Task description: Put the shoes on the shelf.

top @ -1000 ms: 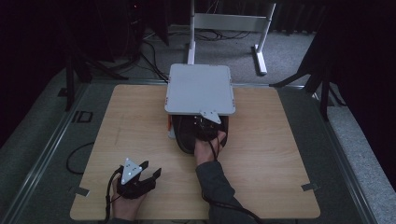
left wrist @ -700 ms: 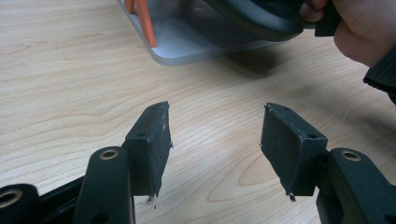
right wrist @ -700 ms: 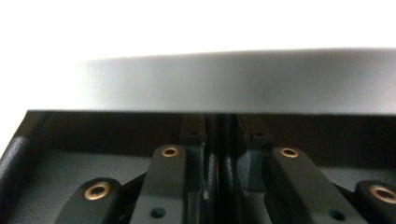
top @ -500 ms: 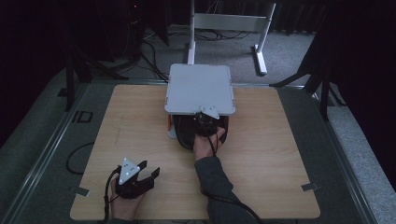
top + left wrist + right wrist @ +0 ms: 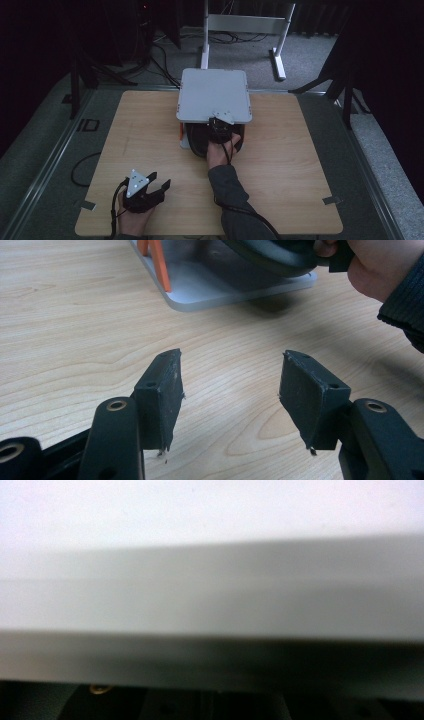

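The left gripper (image 5: 161, 187) rests low near the tabletop's front-left corner, held in the left hand (image 5: 134, 220), jaws spread wide apart. The right hand (image 5: 218, 152) reaches forward at mid-table, gripping the right gripper (image 5: 220, 125); its jaws are hidden.

It looked like a dim lab or recording studio: a wooden table (image 5: 125, 150) on grey carpet, black drapes, loose floor cables (image 5: 165, 60), a white stand (image 5: 240, 22)

My tongs work over a pale wooden tabletop (image 5: 280, 165) set on a grey mat (image 5: 55, 165), and the only thing standing on the wood is a grey stand (image 5: 214, 95) with orange supports (image 5: 155, 260) toward the far edge.
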